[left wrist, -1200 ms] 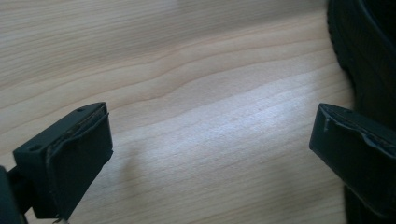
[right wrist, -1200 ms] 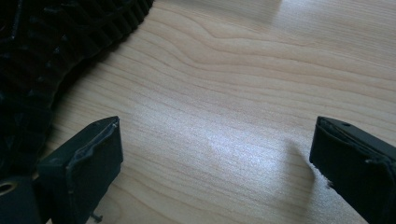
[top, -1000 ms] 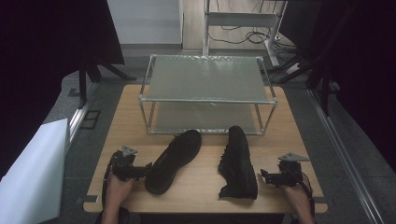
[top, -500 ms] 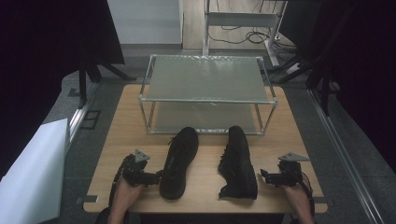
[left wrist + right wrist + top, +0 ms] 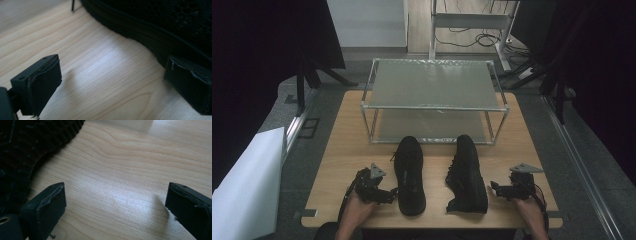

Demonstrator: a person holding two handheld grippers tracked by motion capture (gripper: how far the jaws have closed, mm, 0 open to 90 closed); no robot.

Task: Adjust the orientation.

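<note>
While gaping empty, left tool (image 5: 388, 195) just beside left shoe (image 5: 410, 175), right jaw against sole.

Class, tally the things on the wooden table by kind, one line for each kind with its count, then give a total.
Black mesh shoes: 2, the left shoe upright, the right shoe tipped on its side
Metal-framed two-tier rack with frosted shelves: 1
Hand-held black grippers: 2, left gripper and right gripper
Total: 5

Each hand-held gripper is black: the left hand-held gripper (image 5: 387, 194) and the right hand-held gripper (image 5: 495, 188) carry a grey three-cornered plate on top. Their jaws are blocky, faced with dark, frayed-edged pads (image 5: 46, 85). Both forearms are bare.
</note>
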